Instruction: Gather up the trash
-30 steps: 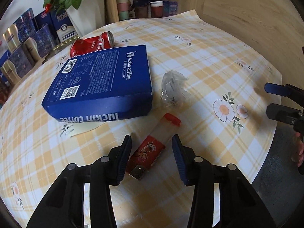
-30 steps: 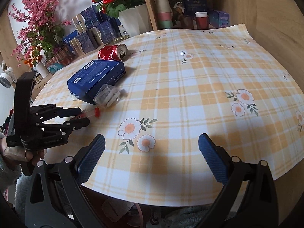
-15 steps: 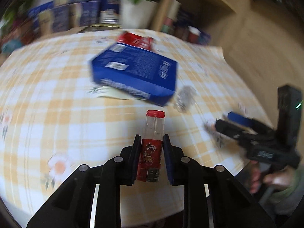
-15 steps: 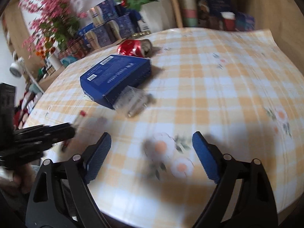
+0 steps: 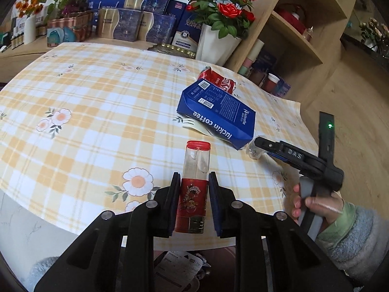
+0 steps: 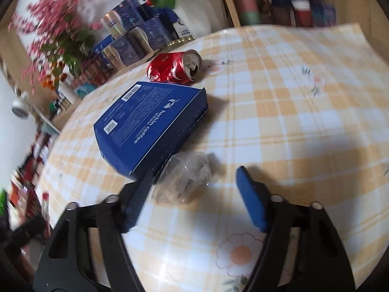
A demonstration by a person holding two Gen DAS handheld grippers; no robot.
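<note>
Nearest us, the left gripper (image 5: 193, 203) is clamped on a slim clear tube (image 5: 194, 185) with a red cap and a red printed label round its lower half; the pads press both sides of the label and the tube is held clear of the table, cap pointing away. A second ago that tube lay flat on the cloth between parted jaws; now it is up off the surface.

Over to the right gripper (image 6: 192, 194): its jaws are closing, blue pads either side of a crumpled clear plastic wrapper (image 6: 184, 177) that lies on the checked tablecloth (image 6: 304, 121), not yet pinched. A second ago this gripper hung wide open over bare cloth near the table edge.

Just beyond the wrapper, touching it, sits the blue coffee box (image 6: 150, 121), lying flat with a pale disposable fork (image 5: 194, 124) poking out from beneath. Behind the box, a dented red can (image 6: 173, 67) lies on its side, mouth facing right.
</note>
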